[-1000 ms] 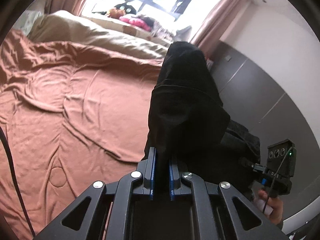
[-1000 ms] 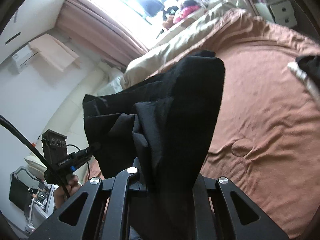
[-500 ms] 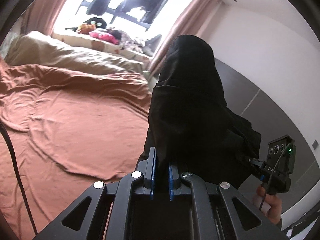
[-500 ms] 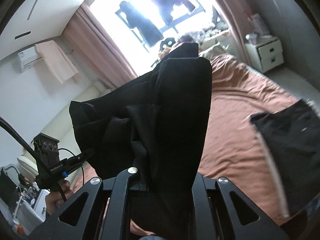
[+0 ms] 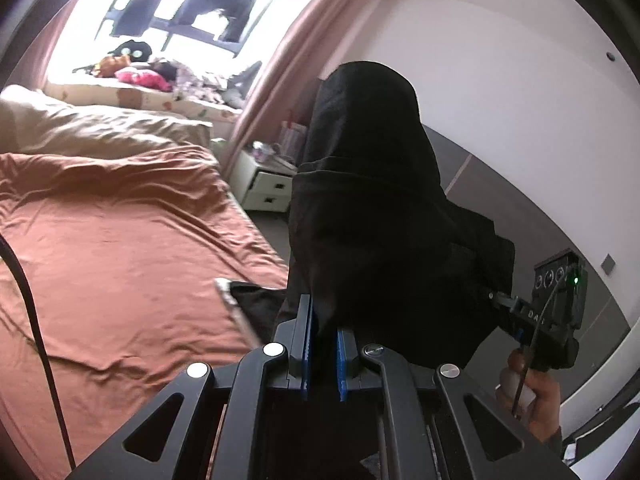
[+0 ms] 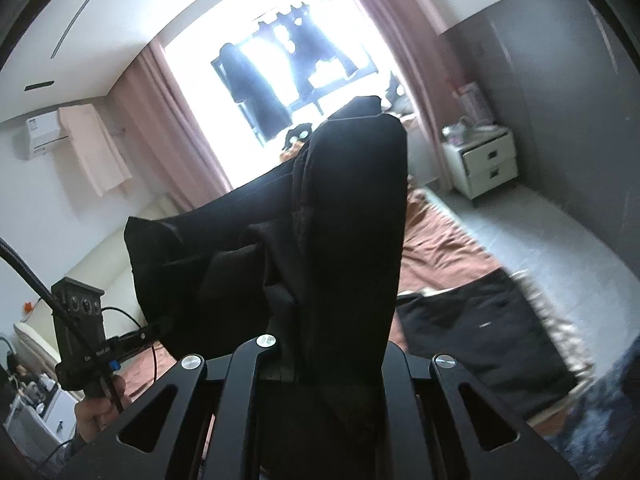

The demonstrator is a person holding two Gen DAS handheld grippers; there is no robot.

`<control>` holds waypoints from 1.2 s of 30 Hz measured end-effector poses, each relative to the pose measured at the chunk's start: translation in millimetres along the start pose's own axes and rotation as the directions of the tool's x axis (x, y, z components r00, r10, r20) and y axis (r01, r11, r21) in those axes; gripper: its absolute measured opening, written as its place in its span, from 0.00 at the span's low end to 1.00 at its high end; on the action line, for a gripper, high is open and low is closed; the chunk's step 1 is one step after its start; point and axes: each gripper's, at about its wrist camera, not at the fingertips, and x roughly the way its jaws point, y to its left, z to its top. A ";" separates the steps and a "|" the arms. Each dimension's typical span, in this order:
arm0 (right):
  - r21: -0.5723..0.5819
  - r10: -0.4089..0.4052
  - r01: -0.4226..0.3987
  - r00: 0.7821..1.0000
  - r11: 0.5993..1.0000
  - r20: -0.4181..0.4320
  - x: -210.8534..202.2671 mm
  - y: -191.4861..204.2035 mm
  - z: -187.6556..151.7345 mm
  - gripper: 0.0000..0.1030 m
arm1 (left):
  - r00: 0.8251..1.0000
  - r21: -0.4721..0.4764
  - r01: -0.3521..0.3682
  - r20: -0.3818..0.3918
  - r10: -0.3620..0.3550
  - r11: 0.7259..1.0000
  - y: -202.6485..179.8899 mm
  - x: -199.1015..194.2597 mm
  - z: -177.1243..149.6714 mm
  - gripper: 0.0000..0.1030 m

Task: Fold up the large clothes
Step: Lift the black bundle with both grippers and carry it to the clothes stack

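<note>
**Aloft: black garment lifted between two claws over the bed**

Aloft between my two claws, a black garment (image 5: 372,216) is hanging stretched, its cloth rising straight ahead of each set of fingers and blocking most of the forward view. My left claw (image 5: 323,354) is pinching the fabric between its blue pads (image 5: 306,344), which are sitting close together with the cloth running up out of the narrow gap. My right claw (image 6: 320,368) is gripping the other end; the garment (image 6: 340,220) is draping over its fingers, so I cannot see the pads themselves, only the cloth bunching where they meet. Off to the right of my left claw, the right-hand unit (image 5: 556,312) is showing with a green light, touching the garment's far edge. Below and to the left of that claw, a brown bedsheet (image 5: 120,248) is spreading out, and a second dark piece with a pale trim (image 6: 488,328) is lying on it, just right of my right claw.
</note>
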 end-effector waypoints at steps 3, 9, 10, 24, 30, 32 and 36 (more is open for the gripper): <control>0.000 -0.038 0.038 0.999 0.999 0.017 -15.9 -4.0 0.6 0.08 | 0.999 0.008 0.026 -0.025 -0.026 1.000 -25.7 20.7 -2.3 0.09; -0.011 -0.124 0.124 0.992 0.992 0.013 -28.0 4.2 0.6 0.08 | 0.996 -0.018 0.057 -0.062 -0.058 0.998 -56.2 60.0 -10.0 0.09; -0.009 -0.141 0.141 0.990 0.990 0.009 -27.2 6.8 0.3 0.08 | 0.995 -0.029 0.065 -0.072 -0.067 0.997 -60.0 69.2 -11.4 0.09; 0.055 -0.249 0.256 0.962 0.965 -0.111 85.2 40.4 -7.7 0.07 | 0.980 -0.105 0.025 -0.192 -0.045 0.994 -33.1 165.8 -25.6 0.09; 0.054 -0.287 0.301 0.941 0.952 -0.178 147.8 66.3 -12.4 0.07 | 0.974 -0.133 -0.004 -0.224 -0.026 0.991 1.7 198.1 -13.5 0.08; 0.050 -0.308 0.325 0.928 0.944 -0.210 165.9 65.9 -16.6 0.07 | 0.971 -0.144 -0.021 -0.240 -0.015 0.989 12.7 213.7 -11.7 0.08; 0.053 -0.338 0.363 0.904 0.930 -0.264 207.1 70.5 -18.9 0.07 | 0.958 -0.155 -0.060 -0.286 0.013 0.986 36.8 247.5 -11.8 0.08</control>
